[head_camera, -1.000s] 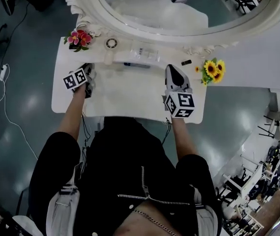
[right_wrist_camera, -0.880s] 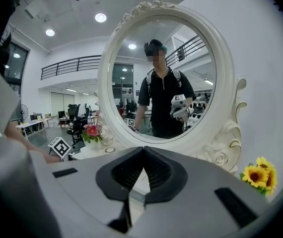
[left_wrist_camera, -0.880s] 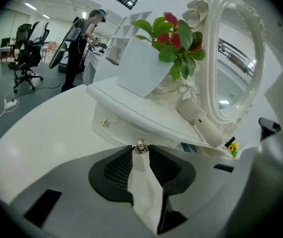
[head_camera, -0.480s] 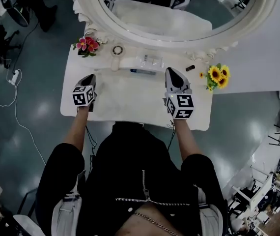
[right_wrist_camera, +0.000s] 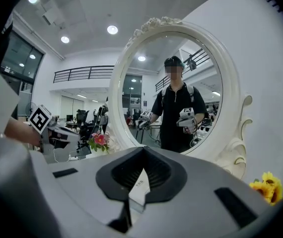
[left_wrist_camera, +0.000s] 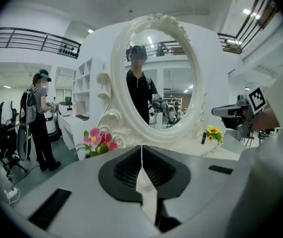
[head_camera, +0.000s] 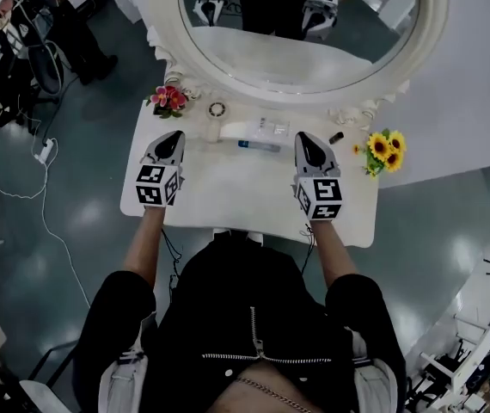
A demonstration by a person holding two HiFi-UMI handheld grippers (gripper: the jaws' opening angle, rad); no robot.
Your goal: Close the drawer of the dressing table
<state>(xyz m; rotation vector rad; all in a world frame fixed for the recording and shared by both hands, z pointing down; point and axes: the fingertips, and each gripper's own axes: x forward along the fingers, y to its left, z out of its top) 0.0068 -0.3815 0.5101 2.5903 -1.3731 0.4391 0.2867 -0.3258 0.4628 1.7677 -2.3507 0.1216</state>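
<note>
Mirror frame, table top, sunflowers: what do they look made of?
Mirror frame: glossy white, carved scrolls; painted wood or moulded resin, cannot tell. Table top: smooth white with soft sheen, likely painted board. Sunflowers: probably artificial, fabric or plastic, judging by uniformly bright petals.

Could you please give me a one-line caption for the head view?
Left tongs and right tongs hover shut above the dressing table.

No legible text; only square coded markers on left tool cube, right tool cube.
</note>
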